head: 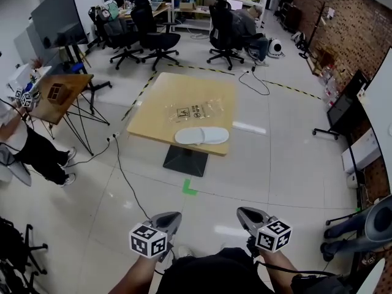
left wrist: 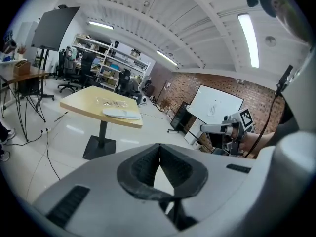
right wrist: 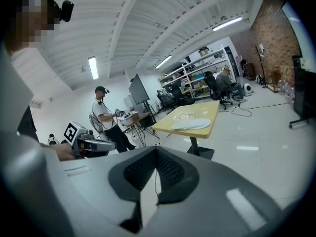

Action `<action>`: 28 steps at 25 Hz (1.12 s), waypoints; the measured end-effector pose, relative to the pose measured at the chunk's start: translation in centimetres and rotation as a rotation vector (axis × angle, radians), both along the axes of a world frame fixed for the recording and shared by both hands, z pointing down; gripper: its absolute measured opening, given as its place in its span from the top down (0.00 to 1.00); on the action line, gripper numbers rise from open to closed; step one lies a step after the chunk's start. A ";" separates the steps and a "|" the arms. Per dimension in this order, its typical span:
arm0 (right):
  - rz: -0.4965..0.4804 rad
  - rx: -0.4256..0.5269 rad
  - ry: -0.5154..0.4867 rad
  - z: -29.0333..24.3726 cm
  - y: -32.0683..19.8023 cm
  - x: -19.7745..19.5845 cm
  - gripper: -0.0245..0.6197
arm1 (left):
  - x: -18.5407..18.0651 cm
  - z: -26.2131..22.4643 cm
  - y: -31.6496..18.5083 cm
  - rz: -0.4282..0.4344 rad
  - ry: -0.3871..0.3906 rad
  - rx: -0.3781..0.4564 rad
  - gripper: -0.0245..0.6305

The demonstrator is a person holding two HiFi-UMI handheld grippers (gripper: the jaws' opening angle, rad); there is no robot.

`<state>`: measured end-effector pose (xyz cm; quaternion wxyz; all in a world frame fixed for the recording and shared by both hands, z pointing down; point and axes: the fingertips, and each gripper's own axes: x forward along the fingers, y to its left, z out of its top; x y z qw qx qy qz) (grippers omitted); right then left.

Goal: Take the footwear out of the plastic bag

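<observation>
Left gripper (left wrist: 159, 148): I am holding it low in front of my body, over the bare floor. Its jaws are pressing together at the tips, with nothing between them.

Right gripper (right wrist: 157, 150): I am holding it level with the left one and a little apart from it. Its jaws are also meeting tip to tip, and it is carrying nothing.

Both grippers: they are pointing towards the table (head: 158, 103) from well back and are touching nothing on it.

Footwear (head: 201, 136): a pair of white slippers is lying flat on the tabletop, close to the edge nearest me. They are lying side by side, out in the open and not inside the bag.

Plastic bag (head: 197, 111): clear with dark print, it is lying flat just behind the slippers, nearer the table's middle. I cannot tell whether it is touching them or whether anything is inside it.

Floor: a green tape mark (head: 188, 188) is showing between me and the table's dark base, and a black cable (head: 125, 176) is trailing past on the left.

Surroundings: a person (head: 27, 146) is standing beside a small wooden side table (head: 64, 94) at far left, and office chairs (head: 147, 35) are standing beyond the main table.
</observation>
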<state>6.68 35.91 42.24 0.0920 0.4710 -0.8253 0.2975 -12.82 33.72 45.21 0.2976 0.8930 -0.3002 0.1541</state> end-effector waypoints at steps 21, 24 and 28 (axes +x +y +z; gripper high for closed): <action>-0.048 0.049 -0.013 -1.3 2.8 7.3 0.96 | 5.1 -2.7 2.8 -0.100 -0.039 0.071 0.95; -0.047 0.058 -0.032 -1.5 2.7 7.9 0.96 | 5.8 -2.7 2.8 -0.096 -0.051 0.076 0.95; -0.042 0.055 -0.053 -1.9 2.6 8.3 0.96 | 6.7 -3.4 2.6 -0.094 -0.052 0.081 0.95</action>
